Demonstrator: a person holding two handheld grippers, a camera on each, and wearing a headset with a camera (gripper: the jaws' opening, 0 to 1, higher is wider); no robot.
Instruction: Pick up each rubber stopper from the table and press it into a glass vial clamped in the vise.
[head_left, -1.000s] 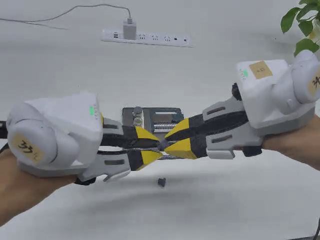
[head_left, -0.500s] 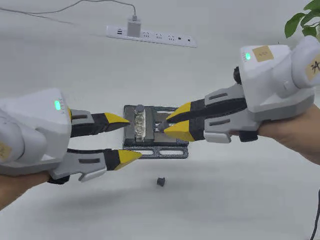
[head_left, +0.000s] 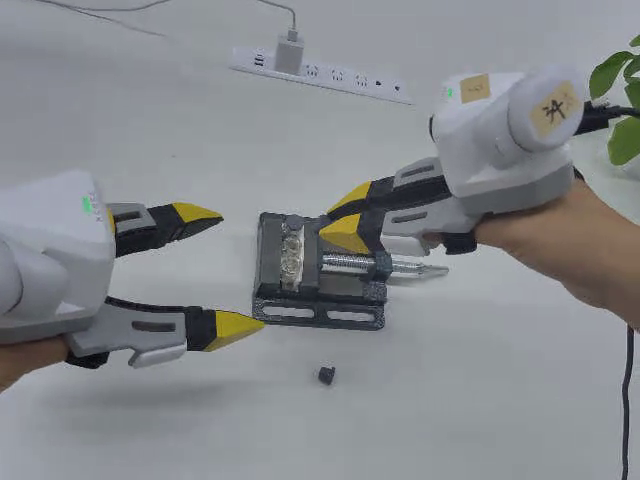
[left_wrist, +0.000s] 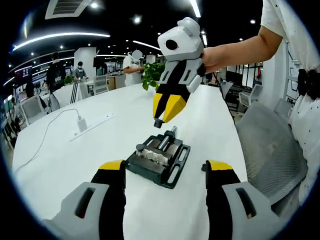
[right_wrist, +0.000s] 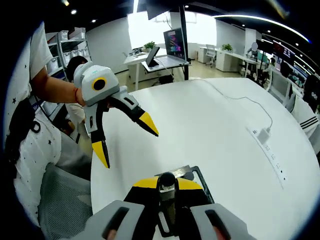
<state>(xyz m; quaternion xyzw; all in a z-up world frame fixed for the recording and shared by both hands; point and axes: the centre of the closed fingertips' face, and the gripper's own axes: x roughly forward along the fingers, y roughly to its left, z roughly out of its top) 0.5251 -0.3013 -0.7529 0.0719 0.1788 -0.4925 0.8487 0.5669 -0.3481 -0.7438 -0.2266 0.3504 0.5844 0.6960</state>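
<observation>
Two stoppers: a held stopper (right_wrist: 166, 180) pinched in the closed tips of the right gripper (head_left: 325, 224), which slants down over the vise (head_left: 320, 312), and a loose stopper (head_left: 326, 376) on the table (head_left: 480, 400) near the vise. Vise lies left-right in head view, screw (head_left: 400, 266) pointing right, vials (head_left: 294, 258) upright between its jaws. Left gripper (head_left: 242, 266) level, jaws wide apart, aimed at the vise.

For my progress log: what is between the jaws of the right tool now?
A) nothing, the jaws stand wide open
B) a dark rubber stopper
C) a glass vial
B: the right gripper view shows the right tool shut on a rubber stopper, held over the vise.
</observation>
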